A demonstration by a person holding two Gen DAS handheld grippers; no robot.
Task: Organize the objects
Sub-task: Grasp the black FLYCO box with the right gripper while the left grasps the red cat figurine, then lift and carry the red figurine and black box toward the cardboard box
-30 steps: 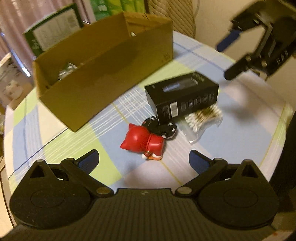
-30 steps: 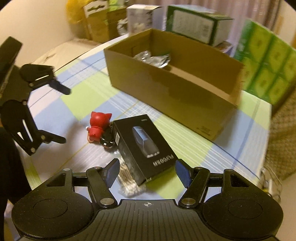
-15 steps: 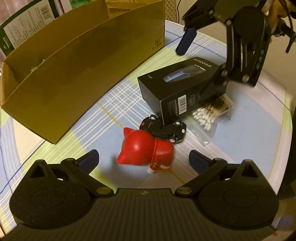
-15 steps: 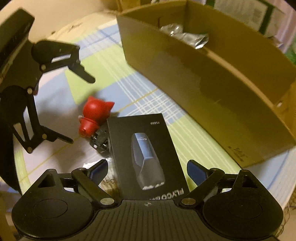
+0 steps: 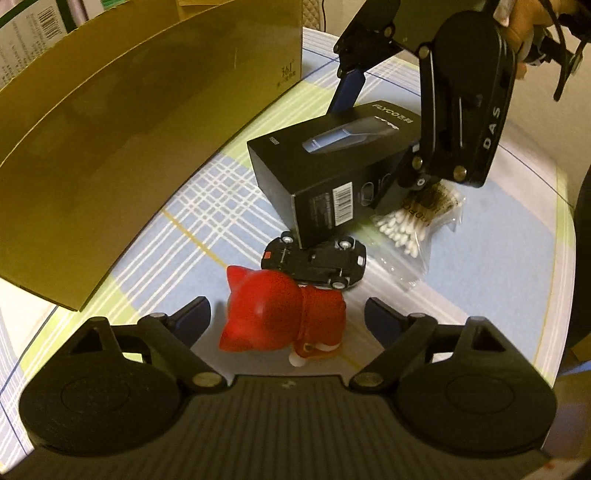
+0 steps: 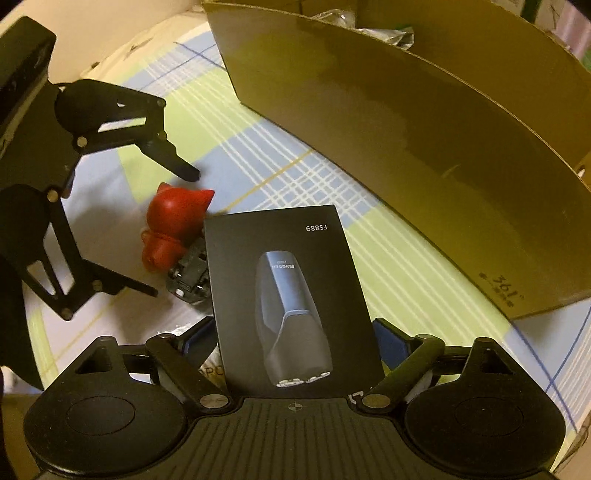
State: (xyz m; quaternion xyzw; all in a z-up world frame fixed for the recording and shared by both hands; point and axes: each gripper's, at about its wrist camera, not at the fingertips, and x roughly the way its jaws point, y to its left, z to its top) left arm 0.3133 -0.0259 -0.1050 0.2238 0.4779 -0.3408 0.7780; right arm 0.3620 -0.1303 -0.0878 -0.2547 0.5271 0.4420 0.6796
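Note:
A red cat figure (image 5: 280,317) lies on its side on the checked tablecloth, between the fingers of my open left gripper (image 5: 288,317). Behind it is a black toy car (image 5: 314,262), upside down. A black product box (image 5: 332,177) leans with one end over the car. My right gripper (image 6: 295,332) is open and straddles that black box (image 6: 291,295), with its pads close to both sides. A bag of cotton swabs (image 5: 417,221) lies under the box's far end. In the right wrist view, the left gripper (image 6: 162,229) flanks the red figure (image 6: 177,218).
A long open cardboard box (image 5: 129,129) stands behind the objects, with crumpled foil packets (image 6: 369,29) inside. The round table's edge (image 5: 565,229) curves close on the right. A person's hand (image 5: 517,26) holds the right gripper. Printed cartons stand behind the cardboard box.
My left gripper moved forward, so the red cat now sits between its fingers. My right gripper came down and forward over the black box, which now lies deep between its open fingers.

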